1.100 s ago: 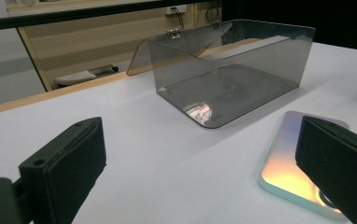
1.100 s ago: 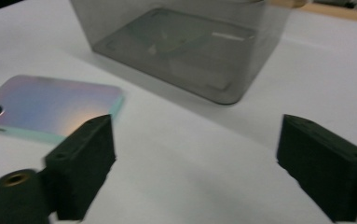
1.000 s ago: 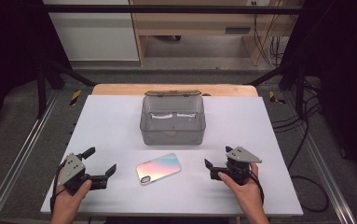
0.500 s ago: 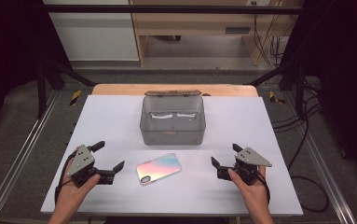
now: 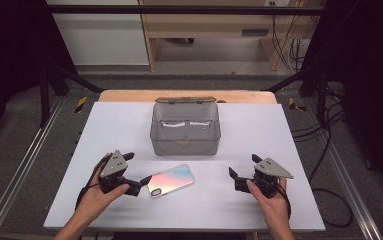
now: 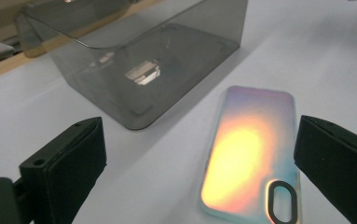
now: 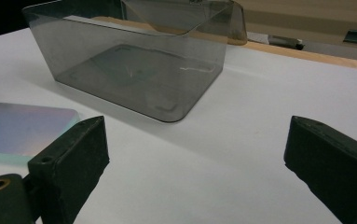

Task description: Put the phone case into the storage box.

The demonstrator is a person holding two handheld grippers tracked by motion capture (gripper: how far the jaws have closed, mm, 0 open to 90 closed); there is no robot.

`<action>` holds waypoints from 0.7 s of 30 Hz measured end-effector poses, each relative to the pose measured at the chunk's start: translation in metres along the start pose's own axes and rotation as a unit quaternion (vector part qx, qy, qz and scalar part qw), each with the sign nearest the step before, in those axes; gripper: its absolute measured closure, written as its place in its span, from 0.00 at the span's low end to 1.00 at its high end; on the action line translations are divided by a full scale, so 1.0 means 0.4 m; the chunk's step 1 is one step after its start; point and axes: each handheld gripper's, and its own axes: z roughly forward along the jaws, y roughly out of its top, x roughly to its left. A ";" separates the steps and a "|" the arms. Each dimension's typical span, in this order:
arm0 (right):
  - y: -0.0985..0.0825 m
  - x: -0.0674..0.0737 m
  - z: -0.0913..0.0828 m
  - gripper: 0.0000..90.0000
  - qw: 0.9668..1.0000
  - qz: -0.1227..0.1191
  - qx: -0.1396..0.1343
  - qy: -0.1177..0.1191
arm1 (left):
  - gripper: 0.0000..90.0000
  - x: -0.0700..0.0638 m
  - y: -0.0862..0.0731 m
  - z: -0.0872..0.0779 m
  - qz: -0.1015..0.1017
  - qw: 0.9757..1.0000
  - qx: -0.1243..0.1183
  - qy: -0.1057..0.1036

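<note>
- Here, the iridescent rectangular phone case (image 5: 171,180) lies flat on the white table (image 5: 279,130), near the smoky transparent plastic box (image 5: 185,129).
- Left gripper (image 5: 138,171) spread wide, just beside the case.
- Right gripper (image 5: 243,167) spread wide, empty.

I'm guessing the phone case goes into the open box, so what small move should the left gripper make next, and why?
Probably ease the left gripper a little further forward, jaws kept open, until they straddle the phone case. The case lies flat on the table, untouched, with only its near end between the open jaws. The smoky box stands open just beyond.
</note>
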 end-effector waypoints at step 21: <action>-0.004 -0.003 0.002 0.07 1.000 0.005 0.007 0.003 | 0.03 -0.013 -0.007 0.053 0.007 0.998 0.051 -0.030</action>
